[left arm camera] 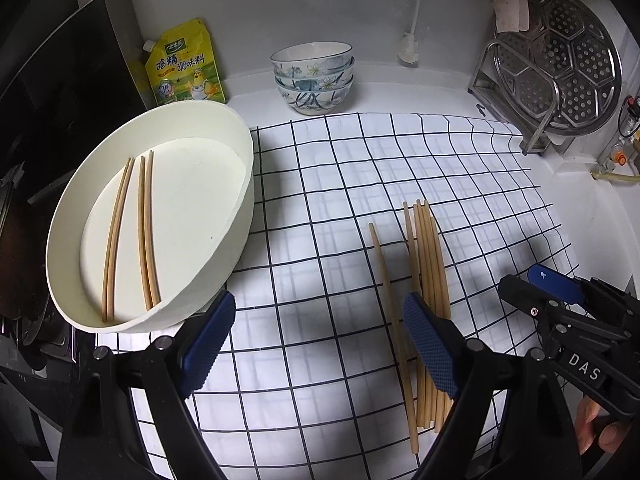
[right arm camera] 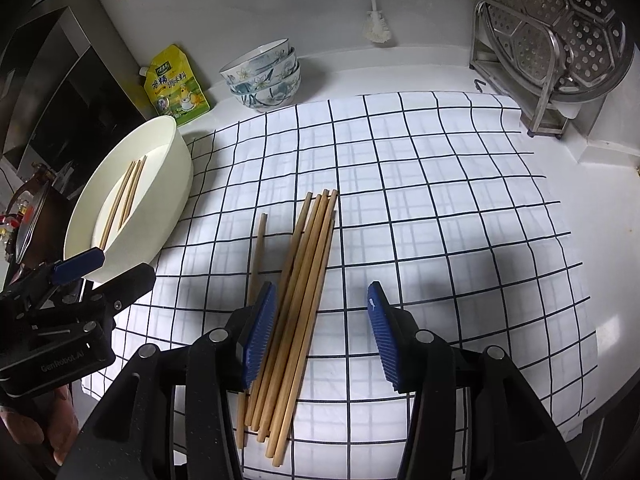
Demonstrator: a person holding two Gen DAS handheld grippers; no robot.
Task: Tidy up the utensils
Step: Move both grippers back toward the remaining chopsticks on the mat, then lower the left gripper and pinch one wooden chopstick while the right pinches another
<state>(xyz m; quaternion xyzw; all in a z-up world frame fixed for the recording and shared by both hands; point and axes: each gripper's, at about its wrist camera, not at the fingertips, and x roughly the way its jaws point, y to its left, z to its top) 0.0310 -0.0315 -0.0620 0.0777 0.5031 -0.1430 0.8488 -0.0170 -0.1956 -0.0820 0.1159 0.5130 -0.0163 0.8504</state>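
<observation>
Several wooden chopsticks point(left arm camera: 430, 276) lie in a loose bundle on a white checked cloth point(left arm camera: 340, 208); they also show in the right wrist view point(right arm camera: 304, 280). One chopstick point(right arm camera: 258, 256) lies apart, left of the bundle. Several more chopsticks point(left arm camera: 128, 232) lie inside a white oval tray point(left arm camera: 224, 248) at the left, also seen in the right wrist view point(right arm camera: 172, 200). My left gripper point(left arm camera: 320, 348) is open and empty over the cloth, between tray and bundle. My right gripper point(right arm camera: 322, 336) is open above the bundle's near end, its left finger point(right arm camera: 260, 336) over the chopsticks.
Three stacked patterned bowls point(left arm camera: 314, 78) and a yellow seasoning pouch point(left arm camera: 186, 66) stand at the back. A metal rack with a steamer plate point(left arm camera: 556, 64) stands at the back right. A dark stove edge point(left arm camera: 24, 280) lies left of the tray.
</observation>
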